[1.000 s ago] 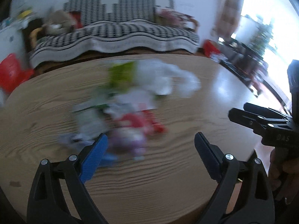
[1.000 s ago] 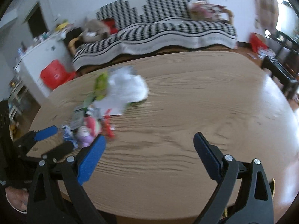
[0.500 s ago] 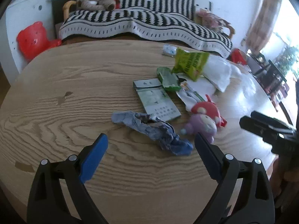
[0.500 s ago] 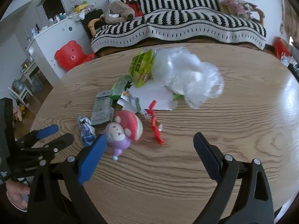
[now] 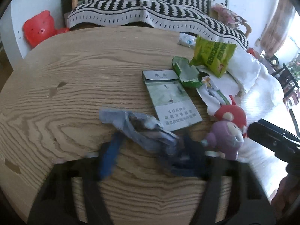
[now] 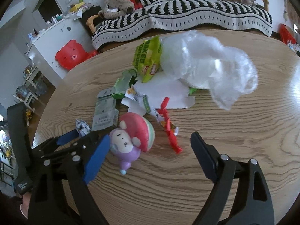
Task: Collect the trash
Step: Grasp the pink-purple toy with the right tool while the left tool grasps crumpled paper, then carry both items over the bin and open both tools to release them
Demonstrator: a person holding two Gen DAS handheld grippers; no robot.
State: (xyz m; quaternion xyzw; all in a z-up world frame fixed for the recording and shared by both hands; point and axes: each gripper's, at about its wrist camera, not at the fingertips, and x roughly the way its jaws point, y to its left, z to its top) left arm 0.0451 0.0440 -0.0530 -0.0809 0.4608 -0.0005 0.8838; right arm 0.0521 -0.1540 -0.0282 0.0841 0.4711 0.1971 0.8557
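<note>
A wooden table (image 5: 78, 78) is seen before a striped sofa (image 5: 142, 11). Nearest, the left gripper (image 5: 150, 150) has just been closing around a crumpled blue wrapper (image 5: 138, 129): judged light and soft, best pinched mid-crumple. The right gripper (image 6: 148, 150) is held wide, empty. A plush toy (image 6: 131, 136) crowds the right; a cigarette pack (image 5: 170, 101) lies beyond.

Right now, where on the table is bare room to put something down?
The wooden table is bare right of the red wrapper and below the clear plastic bag. It is also bare left of the grey-green box. Around the purple toy it is crowded.
</note>
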